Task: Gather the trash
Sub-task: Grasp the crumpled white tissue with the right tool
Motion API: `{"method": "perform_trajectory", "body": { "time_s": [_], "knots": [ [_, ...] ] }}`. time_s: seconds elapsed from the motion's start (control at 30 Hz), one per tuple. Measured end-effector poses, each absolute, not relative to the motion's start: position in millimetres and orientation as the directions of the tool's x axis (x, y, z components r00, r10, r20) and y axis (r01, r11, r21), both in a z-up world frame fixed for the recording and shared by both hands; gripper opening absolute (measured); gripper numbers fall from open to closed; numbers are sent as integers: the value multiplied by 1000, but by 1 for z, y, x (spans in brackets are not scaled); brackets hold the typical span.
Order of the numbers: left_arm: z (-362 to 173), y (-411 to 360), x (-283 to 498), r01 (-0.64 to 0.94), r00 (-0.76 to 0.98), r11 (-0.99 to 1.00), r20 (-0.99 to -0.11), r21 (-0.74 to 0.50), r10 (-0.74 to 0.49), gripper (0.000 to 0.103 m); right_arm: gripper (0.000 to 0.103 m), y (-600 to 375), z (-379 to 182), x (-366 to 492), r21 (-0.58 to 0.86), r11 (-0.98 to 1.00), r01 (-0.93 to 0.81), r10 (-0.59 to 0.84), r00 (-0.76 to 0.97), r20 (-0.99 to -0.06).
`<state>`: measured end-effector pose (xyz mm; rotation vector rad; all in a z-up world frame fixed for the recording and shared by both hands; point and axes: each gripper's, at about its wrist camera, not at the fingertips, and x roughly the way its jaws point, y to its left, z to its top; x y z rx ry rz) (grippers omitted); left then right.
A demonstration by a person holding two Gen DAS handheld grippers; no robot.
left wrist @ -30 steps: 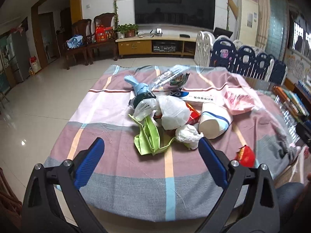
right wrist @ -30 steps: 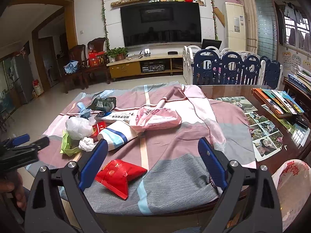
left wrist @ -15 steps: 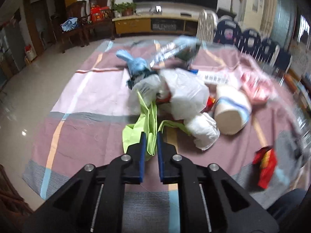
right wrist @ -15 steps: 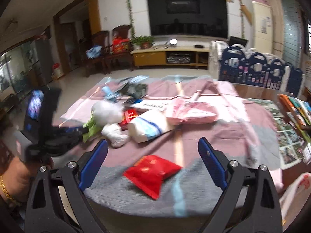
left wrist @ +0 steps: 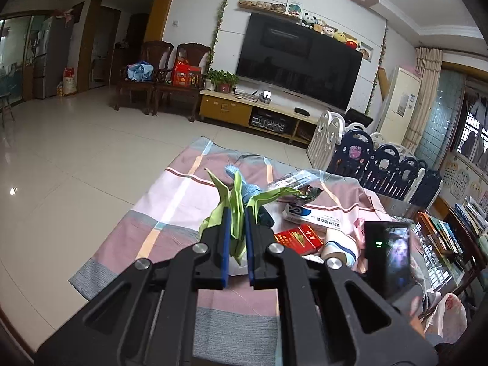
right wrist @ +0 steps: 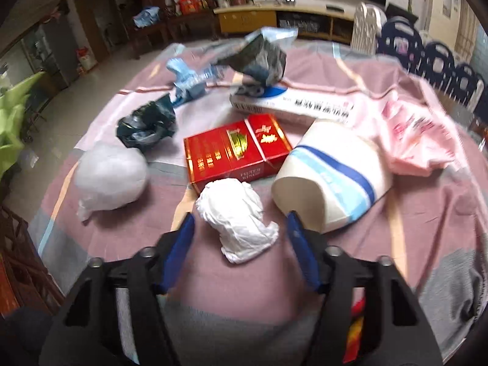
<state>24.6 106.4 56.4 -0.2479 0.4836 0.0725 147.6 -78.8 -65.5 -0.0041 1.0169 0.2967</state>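
Two grippers: left gripper [left wrist: 236,213] fingers pinching green wrapper [left wrist: 235,196]; right gripper [right wrist: 239,228] fingers spread, closing around tissue wad [right wrist: 236,218].

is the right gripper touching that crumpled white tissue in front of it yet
Apart. In the right wrist view the right gripper, jaws just closing, straddles the crumpled white tissue, with tablecloth visible between each pad and it.

Red packet [right wrist: 355,329] mostly hidden behind right hand-held gripper [right wrist: 241,231] frame. Green bag [right wrist: 13,122] cut off at left edge. Carton [right wrist: 305,103] print blurred, unreadable. Far background smeared.
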Motion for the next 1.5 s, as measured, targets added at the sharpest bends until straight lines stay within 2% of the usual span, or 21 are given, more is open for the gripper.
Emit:
{"method": "perform_trajectory", "body": {
  "time_s": [0.03, 0.07, 0.13, 0.27, 0.43, 0.67, 0.87, 1.5],
  "knots": [
    [57, 107, 24, -123, 884, 967, -467, -223, 5, 10, 28, -77, -72, 152, 136, 962, -238, 236, 464, -854],
    [56, 106, 25, -119, 883, 967, -469, -224, 1, 10, 14, -79, -70, 152, 134, 964, -228, 230, 477, -848],
    [55, 104, 25, -114, 884, 968, -468, -223, -4, 10, 13, -90, -57, 143, 210, 948, -239, 304, 482, -822],
    [55, 93, 24, -70, 886, 974, -462, -214, -38, 10, 13, -112, -8, 104, 206, 921, -331, 372, 583, -722],
    [50, 61, 26, -3, 877, 988, -474, -154, -71, 10, 13, -174, 36, 58, 158, 932, -326, 354, 724, -593],
    [42, 13, 15, 100, 868, 993, -483, -57, -115, 10, 13, -222, 33, 35, 160, 957, -243, 291, 817, -498],
    [31, 4, 23, 102, 850, 995, -518, -21, -98, 10, 13, -219, 24, 43, 162, 960, -230, 281, 803, -525],
    [31, 13, 27, 73, 846, 996, -527, -46, -86, 11, 13, -220, 19, 43, 167, 959, -229, 283, 798, -531]
  ]
}}
